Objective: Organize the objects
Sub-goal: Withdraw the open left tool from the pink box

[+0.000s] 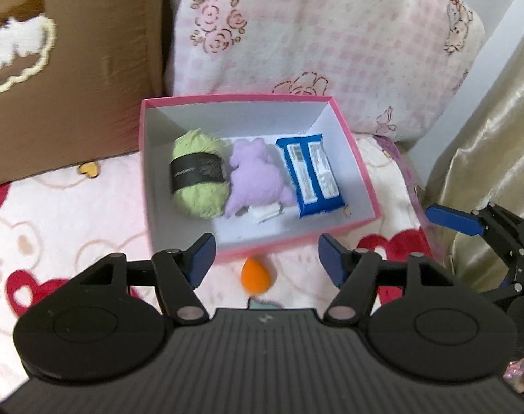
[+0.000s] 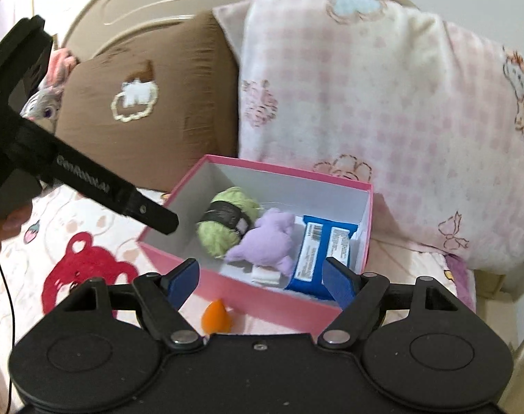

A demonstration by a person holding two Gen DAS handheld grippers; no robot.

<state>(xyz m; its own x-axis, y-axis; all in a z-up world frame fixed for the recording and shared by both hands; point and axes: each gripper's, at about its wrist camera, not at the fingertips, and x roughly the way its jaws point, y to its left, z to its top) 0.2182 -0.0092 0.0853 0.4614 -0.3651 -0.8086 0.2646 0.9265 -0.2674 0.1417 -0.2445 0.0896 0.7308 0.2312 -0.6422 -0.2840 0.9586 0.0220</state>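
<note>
In the box (image 1: pixel 362 186), the yarn ball (image 1: pixel 198 174) lies left, the plush toy (image 1: pixel 253 179) in the middle, the snack packet (image 1: pixel 310 176) right. Before the box lies a sponge (image 1: pixel 254 275); behind it, two pillows (image 1: pixel 313 34).

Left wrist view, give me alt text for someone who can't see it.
An open pink box on a patterned bedspread holds green yarn, a purple plush toy and a blue packet side by side. An orange teardrop sponge lies outside, between the empty, open left gripper's fingers.
</note>
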